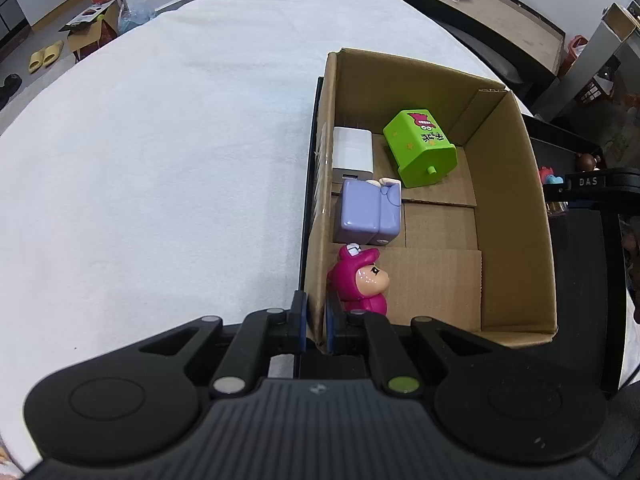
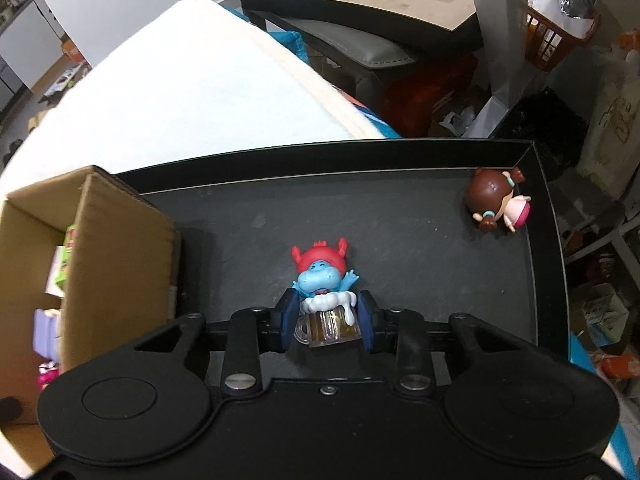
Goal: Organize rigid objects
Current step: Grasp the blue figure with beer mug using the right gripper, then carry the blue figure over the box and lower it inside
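A cardboard box (image 1: 512,216) stands in a black tray. It holds a green toy block (image 1: 420,146), a white charger (image 1: 352,152), a purple toy (image 1: 366,214) and a pink figure (image 1: 362,282). My left gripper (image 1: 316,330) is shut on the box's left wall. In the right wrist view, a blue hippo figure with a red hat and a beer mug (image 2: 324,292) lies on the black tray (image 2: 400,232). My right gripper (image 2: 328,326) is closed around its mug base. A brown-haired doll (image 2: 498,204) lies in the tray's far right corner. The box (image 2: 120,248) is at the left.
The tray sits on a white cloth-covered table (image 1: 160,160). My right gripper shows at the right edge of the left wrist view (image 1: 592,186). Beyond the table stand a dark desk (image 2: 360,4), an orange basket (image 2: 560,36) and floor clutter.
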`<state>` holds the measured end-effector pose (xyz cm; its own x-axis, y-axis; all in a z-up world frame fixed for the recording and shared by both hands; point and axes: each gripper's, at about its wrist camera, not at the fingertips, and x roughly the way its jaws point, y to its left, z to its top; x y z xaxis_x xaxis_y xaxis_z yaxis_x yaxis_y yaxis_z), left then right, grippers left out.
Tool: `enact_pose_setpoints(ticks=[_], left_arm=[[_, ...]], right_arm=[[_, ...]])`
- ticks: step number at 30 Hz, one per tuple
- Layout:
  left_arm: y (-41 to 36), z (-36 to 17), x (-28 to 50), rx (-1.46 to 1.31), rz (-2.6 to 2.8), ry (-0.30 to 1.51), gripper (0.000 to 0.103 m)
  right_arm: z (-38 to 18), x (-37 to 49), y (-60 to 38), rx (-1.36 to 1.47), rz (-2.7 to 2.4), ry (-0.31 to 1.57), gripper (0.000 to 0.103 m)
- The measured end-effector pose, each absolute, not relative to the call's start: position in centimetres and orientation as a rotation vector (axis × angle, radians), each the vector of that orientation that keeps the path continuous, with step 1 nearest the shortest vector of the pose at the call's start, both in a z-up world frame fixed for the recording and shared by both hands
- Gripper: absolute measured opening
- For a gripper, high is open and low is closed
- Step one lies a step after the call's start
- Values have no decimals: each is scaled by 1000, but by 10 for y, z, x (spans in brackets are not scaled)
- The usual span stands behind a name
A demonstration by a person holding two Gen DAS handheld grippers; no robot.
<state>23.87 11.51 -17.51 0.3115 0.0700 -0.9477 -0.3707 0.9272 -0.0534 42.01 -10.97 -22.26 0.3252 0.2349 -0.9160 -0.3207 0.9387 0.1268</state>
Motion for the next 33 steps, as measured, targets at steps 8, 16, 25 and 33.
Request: enact_pose_setpoints(ticks=[8, 16, 25, 33], left_arm=[[114, -172, 238, -282, 310, 1225, 7], [111, -171, 240, -271, 321, 1234, 7], [112, -171, 240, -282, 330, 1249, 7], [112, -169, 240, -288, 329, 1256, 7]], right_arm=[[-199, 409, -107, -27, 414, 1148, 31], [-164, 402, -101, 2, 475, 1087, 31], [-129, 386, -82, 29, 566, 1035, 31], [-121, 376, -60, 11, 617, 1026, 31]])
